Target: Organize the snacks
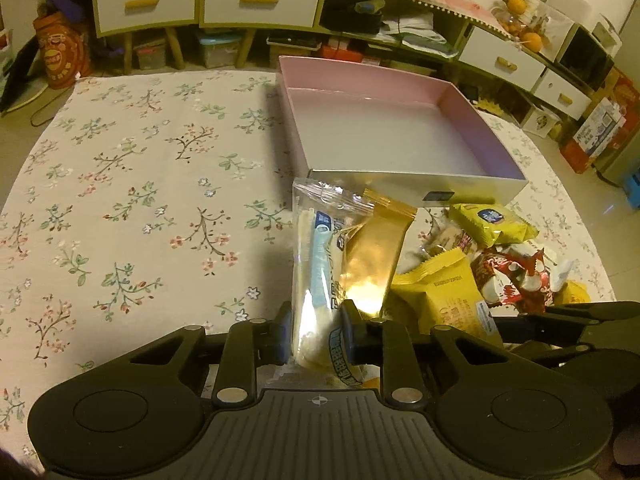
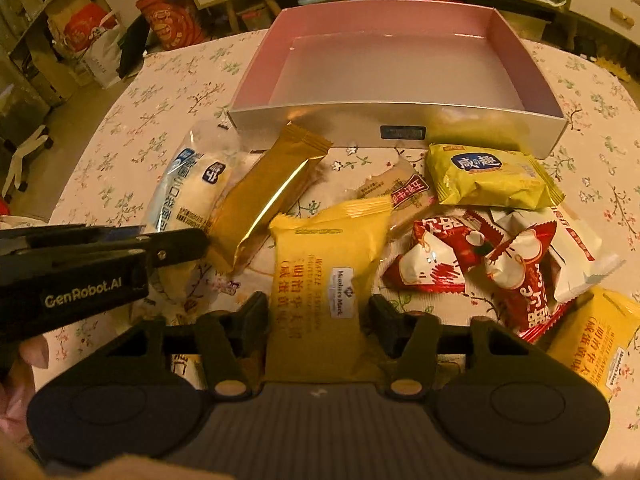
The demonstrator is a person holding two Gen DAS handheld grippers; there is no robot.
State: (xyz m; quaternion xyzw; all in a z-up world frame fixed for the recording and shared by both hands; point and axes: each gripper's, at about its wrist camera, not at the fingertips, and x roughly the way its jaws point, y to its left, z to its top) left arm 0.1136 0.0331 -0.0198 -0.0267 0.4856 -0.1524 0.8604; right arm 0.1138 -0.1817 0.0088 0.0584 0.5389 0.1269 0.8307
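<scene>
Box (image 1: 400, 136) empty, 0 snacks in | pile (image 2: 460, 216) waits just in front of it | left gripper (image 1: 314, 330) pinches clear pack (image 1: 316, 264) | right gripper (image 2: 318, 316) half open around yellow pack (image 2: 324, 280), grip unclear

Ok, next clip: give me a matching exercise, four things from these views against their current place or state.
Things:
1. clear plastic bread packet
2. yellow waffle packet
3. pink-lined cardboard box
4. gold foil bar wrapper

States:
A. lying on the cloth, touched by no claw
B. between the right claw's fingers
C. nothing inside
D. pinched by the left claw

Pairs: 1-D, 2-B, 3-C, 4-A
</scene>
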